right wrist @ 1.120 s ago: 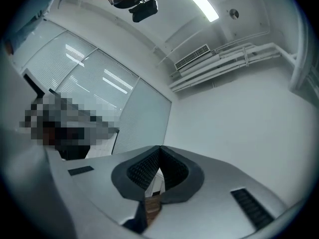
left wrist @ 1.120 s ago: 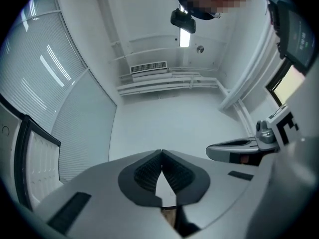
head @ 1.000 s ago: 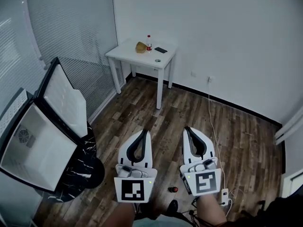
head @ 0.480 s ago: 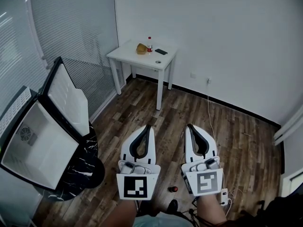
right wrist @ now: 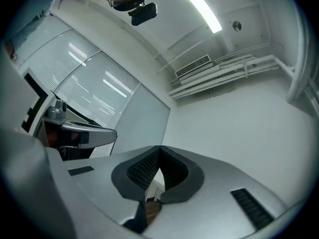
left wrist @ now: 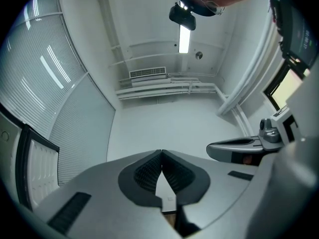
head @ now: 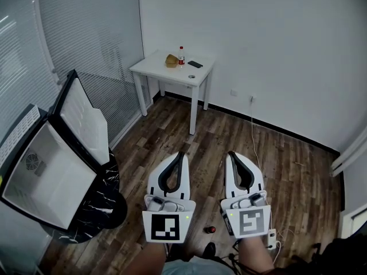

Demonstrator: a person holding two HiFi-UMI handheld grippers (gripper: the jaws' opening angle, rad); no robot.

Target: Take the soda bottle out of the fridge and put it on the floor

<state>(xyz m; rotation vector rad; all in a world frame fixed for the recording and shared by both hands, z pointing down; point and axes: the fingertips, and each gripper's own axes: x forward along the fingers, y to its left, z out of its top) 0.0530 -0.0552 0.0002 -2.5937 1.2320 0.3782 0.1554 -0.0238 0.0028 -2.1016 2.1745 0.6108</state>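
The small fridge (head: 43, 179) stands at the left with its door (head: 86, 122) swung open; the white inside looks bare. A bottle with a red label (head: 181, 55) stands on the white table (head: 166, 72) at the far wall. A small dark thing with a red top (head: 211, 230) lies on the wood floor near the person's feet; I cannot tell what it is. My left gripper (head: 181, 153) (left wrist: 160, 151) and right gripper (head: 230, 153) (right wrist: 159, 147) hover side by side over the floor, both shut with nothing between the jaws.
The fridge rests on a black marbled stand (head: 102, 202). On the table lie a yellowish lump (head: 171, 59) and a black phone (head: 195, 64). A white cable runs from the wall to a power strip (head: 272, 238) on the floor at the right. Blinds cover the left wall.
Both grippers have edged slightly forward and up together, still shut. The rest of the room looks the same.
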